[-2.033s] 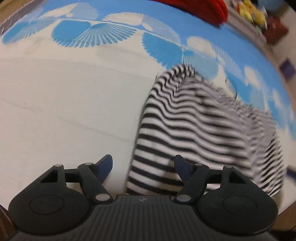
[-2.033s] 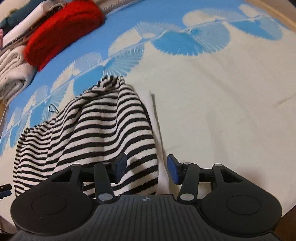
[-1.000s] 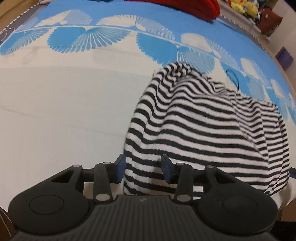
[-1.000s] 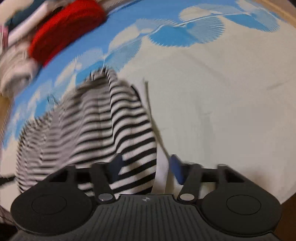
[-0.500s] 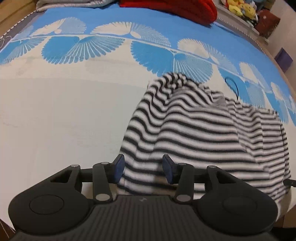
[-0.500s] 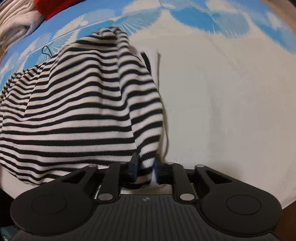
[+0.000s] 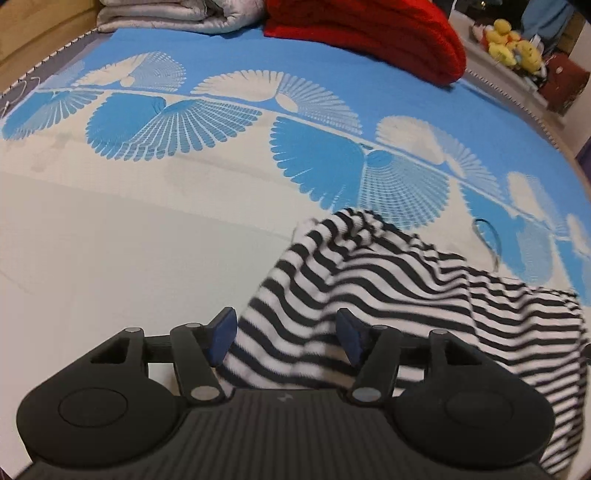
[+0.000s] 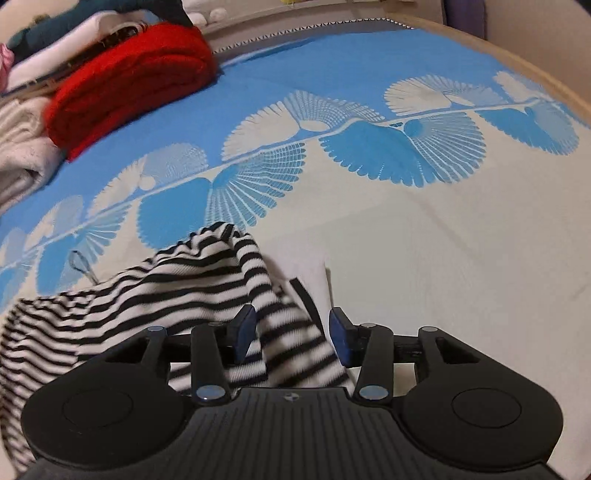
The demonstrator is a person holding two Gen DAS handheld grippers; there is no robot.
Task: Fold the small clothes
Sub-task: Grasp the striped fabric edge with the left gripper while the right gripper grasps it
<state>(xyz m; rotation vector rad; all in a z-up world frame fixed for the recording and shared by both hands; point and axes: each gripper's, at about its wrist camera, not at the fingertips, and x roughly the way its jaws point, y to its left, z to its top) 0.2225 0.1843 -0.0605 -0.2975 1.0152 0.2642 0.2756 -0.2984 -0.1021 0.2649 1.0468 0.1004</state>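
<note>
A black-and-white striped garment (image 7: pixel 399 288) lies bunched on the bed; it also shows in the right wrist view (image 8: pixel 184 288). My left gripper (image 7: pixel 284 336) is open, its blue-padded fingers spread either side of the garment's near left edge. My right gripper (image 8: pixel 291 336) is open too, with the garment's near right edge lying between its fingers. A white inner layer (image 8: pixel 306 269) shows beside the stripes. The cloth under both gripper bodies is hidden.
The bed cover (image 7: pixel 110 258) is cream near me and blue with white fan patterns farther off. A folded red blanket (image 7: pixel 369 33) and grey bedding (image 7: pixel 166 14) lie at the far edge. Plush toys (image 7: pixel 513 48) sit beyond the bed. White folded clothes (image 8: pixel 22 155) lie at the left.
Both grippers have opened: the right was shut on the garment's edge half a second ago, and the left has widened. Both have drawn back and up from the garment.
</note>
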